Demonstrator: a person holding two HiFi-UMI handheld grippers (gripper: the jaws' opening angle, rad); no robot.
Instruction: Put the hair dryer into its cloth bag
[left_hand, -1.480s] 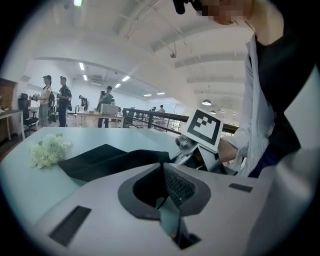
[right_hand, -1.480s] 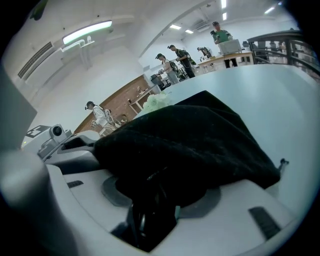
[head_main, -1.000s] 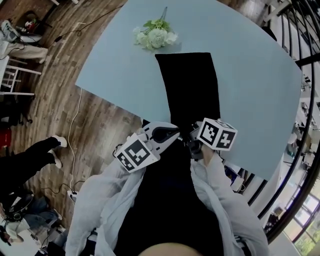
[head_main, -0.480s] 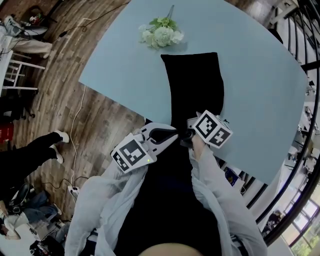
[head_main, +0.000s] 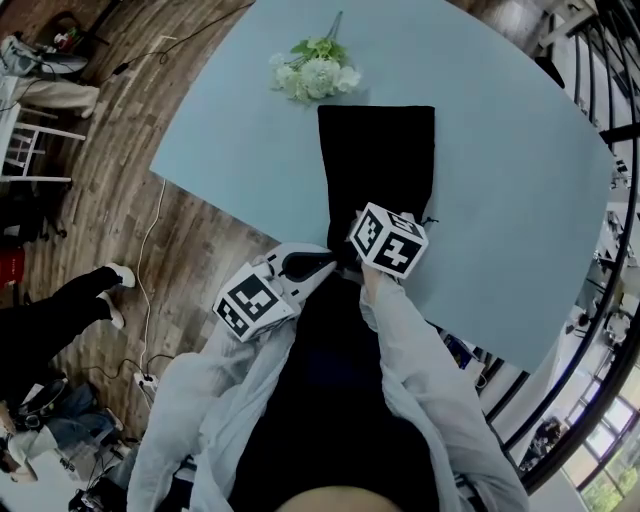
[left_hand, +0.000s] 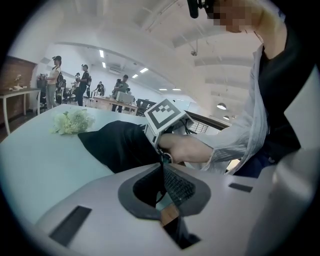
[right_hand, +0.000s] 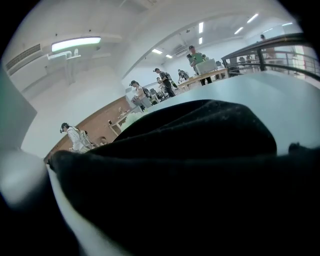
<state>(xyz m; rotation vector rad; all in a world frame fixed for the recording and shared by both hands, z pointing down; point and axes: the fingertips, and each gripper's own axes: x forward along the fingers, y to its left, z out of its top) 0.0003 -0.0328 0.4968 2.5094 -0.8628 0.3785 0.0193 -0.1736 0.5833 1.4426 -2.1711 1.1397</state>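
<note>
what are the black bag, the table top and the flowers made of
Black bag: soft cloth, matte and slightly fuzzy; it sags and folds and gives no shine.
Table top: hard, smooth pale blue surface, probably laminate or painted board; even colour with a soft sheen.
Flowers: white blooms with green leaves; whether real or artificial cannot be told.

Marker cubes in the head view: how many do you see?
2. Left cube past the table's near edge; right cube over the cloth bag's near end. None seems hidden.
</note>
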